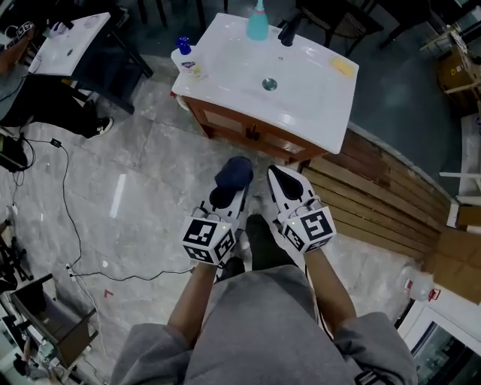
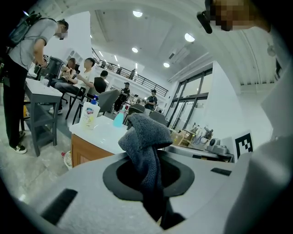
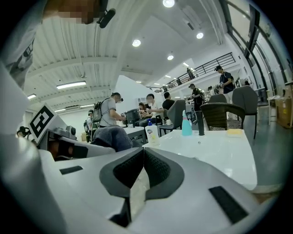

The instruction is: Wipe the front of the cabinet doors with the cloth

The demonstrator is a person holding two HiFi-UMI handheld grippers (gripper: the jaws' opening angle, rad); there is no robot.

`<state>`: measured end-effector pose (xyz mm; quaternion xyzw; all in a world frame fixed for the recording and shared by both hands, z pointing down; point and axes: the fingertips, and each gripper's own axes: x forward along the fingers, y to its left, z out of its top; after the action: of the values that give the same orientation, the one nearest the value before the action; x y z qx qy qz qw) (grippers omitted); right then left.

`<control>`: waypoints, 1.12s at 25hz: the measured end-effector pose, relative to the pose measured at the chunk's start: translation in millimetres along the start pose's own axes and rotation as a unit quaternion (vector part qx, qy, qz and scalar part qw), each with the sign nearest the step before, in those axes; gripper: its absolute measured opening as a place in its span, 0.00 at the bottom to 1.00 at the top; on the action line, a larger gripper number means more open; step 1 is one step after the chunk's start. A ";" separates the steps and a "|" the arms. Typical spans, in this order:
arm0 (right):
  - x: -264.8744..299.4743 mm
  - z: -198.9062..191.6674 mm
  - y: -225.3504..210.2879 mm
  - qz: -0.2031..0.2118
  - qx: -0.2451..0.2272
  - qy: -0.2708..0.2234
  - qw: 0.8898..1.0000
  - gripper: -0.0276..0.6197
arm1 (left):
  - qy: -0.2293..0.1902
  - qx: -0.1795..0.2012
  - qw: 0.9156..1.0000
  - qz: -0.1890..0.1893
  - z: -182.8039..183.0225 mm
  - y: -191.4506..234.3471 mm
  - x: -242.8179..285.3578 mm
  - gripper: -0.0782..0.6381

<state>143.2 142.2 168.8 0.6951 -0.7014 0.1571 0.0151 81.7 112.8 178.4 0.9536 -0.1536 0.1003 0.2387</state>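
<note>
A dark blue-grey cloth is pinched in the left gripper. Its fingers are clenched on the lower part of the cloth, so a bunched wad stands free above the tips, probably left out as the wiping face.

The right gripper is just beside it. Its fingers are pressed together at the tips with nothing between them, likely kept out of the way as the spare hand.

Both grippers point forward from the person's waist towards the wooden cabinet doors, which are near but not touched. The wipe does not look begun, and the cloth would need to go lower and forward to meet the door fronts.

Above the doors sits a white bench with a sunken sink. It carries a soap bottle, a teal spray bottle, a black tap and a yellow sponge. A marble floor lies below.
</note>
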 end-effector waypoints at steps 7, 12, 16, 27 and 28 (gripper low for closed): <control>35.1 -8.8 -37.7 0.029 0.012 0.020 0.999 0.06 | 0.001 -0.017 0.999 0.031 -1.0 21.7 46.9 0.19; 57.0 -26.7 -57.0 0.034 0.016 0.031 0.999 0.06 | -0.006 -0.029 0.998 0.046 -9.9 42.7 70.2 0.19; 75.5 -45.6 -64.8 0.036 0.020 0.042 0.998 0.06 | -0.009 -0.038 0.998 0.057 -23.0 65.6 81.8 0.19; 112.0 -86.0 -63.3 0.018 0.019 0.063 0.998 0.06 | 0.006 -0.070 0.996 0.058 -63.6 111.8 91.3 0.19; 114.6 -88.5 -62.5 0.017 0.020 0.065 0.998 0.06 | 0.004 -0.076 0.996 0.056 -65.7 114.3 92.3 0.19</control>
<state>183.2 53.3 292.8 0.6720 -0.7071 0.2155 0.0441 121.1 26.2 308.2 0.9223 -0.2127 0.1057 0.3050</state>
